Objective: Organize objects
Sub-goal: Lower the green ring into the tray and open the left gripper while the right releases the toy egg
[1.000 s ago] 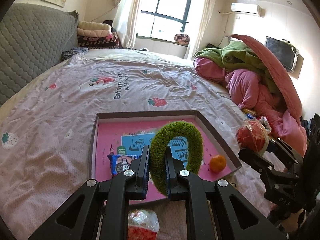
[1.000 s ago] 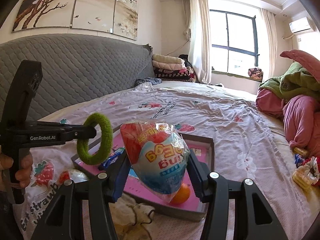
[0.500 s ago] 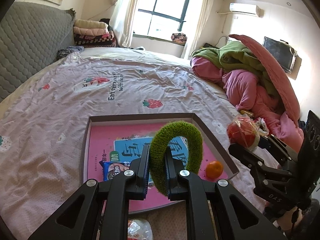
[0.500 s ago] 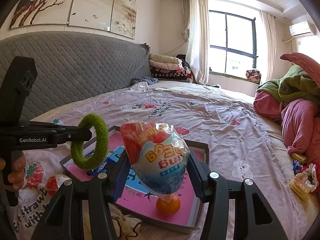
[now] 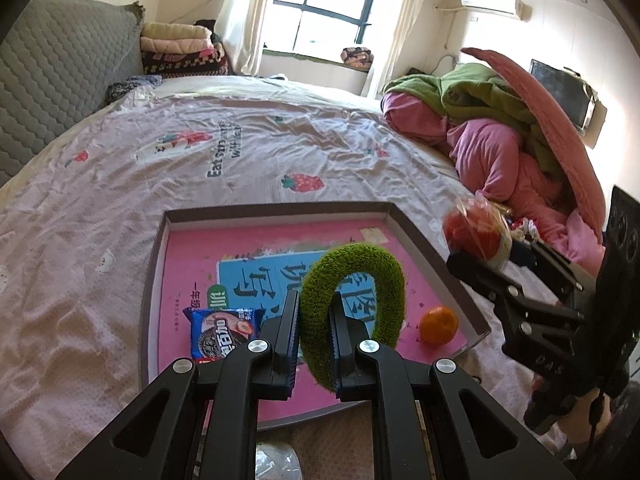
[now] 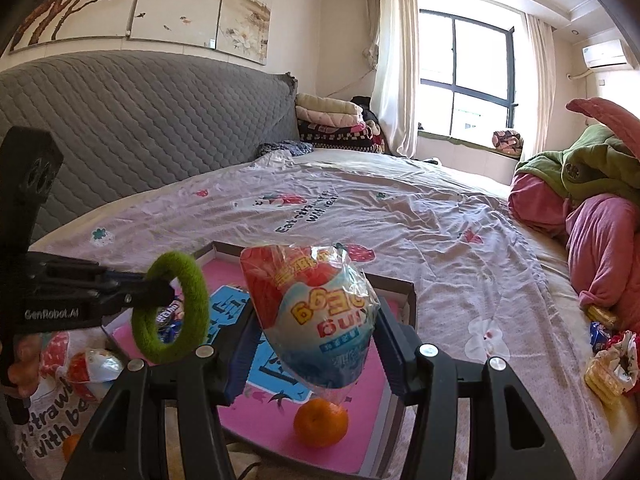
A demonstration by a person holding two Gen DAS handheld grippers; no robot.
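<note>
Left wrist view: left gripper [image 5: 314,320] clamps the green fuzzy ring [image 5: 352,300] at its near edge, above the pink tray [image 5: 276,213]. Ring looks soft, light. Right gripper [image 6: 316,328] pinches a crinkly egg packet [image 6: 312,312] mid-body; likely slippery, crushable.

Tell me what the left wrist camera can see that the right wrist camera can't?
Only the left wrist view shows the whole blue cookie packet lying flat in the tray, and a dark screen on the wall. Only the right wrist view shows the flower painting, a second wrapped egg toy on the sheet and yellow snacks at the right. Both show the left gripper squeezing the green ring, the right gripper holding the wrapped egg toy, and the orange in the tray.
</note>
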